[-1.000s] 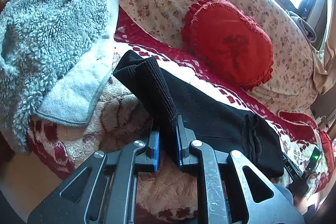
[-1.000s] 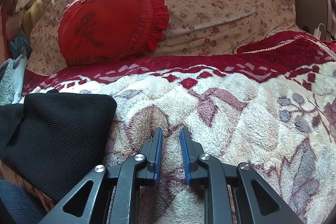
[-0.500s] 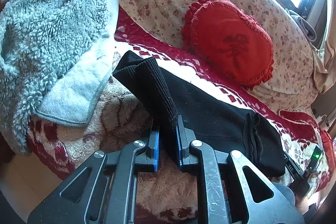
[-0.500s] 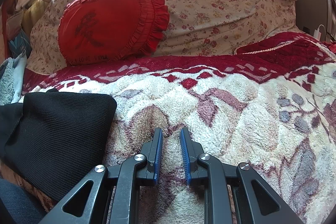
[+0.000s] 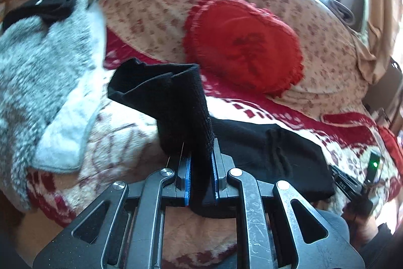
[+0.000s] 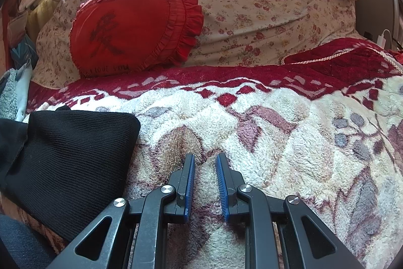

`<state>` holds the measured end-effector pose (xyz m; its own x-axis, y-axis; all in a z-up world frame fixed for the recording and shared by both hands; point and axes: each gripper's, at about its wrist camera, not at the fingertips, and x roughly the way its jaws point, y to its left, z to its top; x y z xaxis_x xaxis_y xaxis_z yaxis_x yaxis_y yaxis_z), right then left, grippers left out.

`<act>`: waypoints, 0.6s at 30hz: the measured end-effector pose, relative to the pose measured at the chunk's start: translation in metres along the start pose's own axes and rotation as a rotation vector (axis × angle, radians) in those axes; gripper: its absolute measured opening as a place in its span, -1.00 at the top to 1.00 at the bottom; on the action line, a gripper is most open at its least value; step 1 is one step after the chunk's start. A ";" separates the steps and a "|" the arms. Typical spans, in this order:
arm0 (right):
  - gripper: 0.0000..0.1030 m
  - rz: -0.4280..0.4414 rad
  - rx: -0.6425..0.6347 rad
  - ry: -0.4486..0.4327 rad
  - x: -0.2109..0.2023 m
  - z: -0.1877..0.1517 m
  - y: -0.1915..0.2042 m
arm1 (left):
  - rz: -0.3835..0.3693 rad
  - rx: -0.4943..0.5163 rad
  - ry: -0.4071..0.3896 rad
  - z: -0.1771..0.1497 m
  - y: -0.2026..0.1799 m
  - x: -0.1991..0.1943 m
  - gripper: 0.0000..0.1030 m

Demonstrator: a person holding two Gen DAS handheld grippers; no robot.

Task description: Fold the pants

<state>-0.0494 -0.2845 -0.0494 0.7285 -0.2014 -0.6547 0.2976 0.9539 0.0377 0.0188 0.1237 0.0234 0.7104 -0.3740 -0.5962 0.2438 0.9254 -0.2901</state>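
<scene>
- Left gripper (image 5: 200, 169): blue pads clamped on raised end of black pants (image 5: 176, 102).
- Rest of pants lies flat on fleece blanket (image 6: 277, 132), below red heart cushion (image 6: 131, 27).
- Right gripper (image 6: 205, 180): fingers apart, holding nothing, over blanket beside pants.

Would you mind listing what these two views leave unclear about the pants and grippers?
- Left wrist view: the black pants are partly hidden behind the left hand-held gripper, so the fold lines cannot be read.
- Left wrist view: the grey fleece is motion-blurred.
- Right wrist view: the pants run past the left edge; the right hand-held gripper holds nothing.
</scene>
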 end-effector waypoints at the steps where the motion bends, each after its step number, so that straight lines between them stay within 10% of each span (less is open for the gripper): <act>1: 0.68 -0.005 -0.014 0.014 0.000 0.001 0.001 | -0.009 0.020 0.006 0.001 -0.006 0.000 0.78; 18: 0.65 0.006 0.006 0.064 -0.002 0.006 -0.004 | -0.318 0.563 0.160 -0.002 -0.171 0.009 0.78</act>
<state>-0.0479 -0.2890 -0.0439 0.6893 -0.1806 -0.7016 0.2970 0.9537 0.0464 -0.0175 -0.0380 0.0661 0.4509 -0.5981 -0.6626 0.7634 0.6431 -0.0610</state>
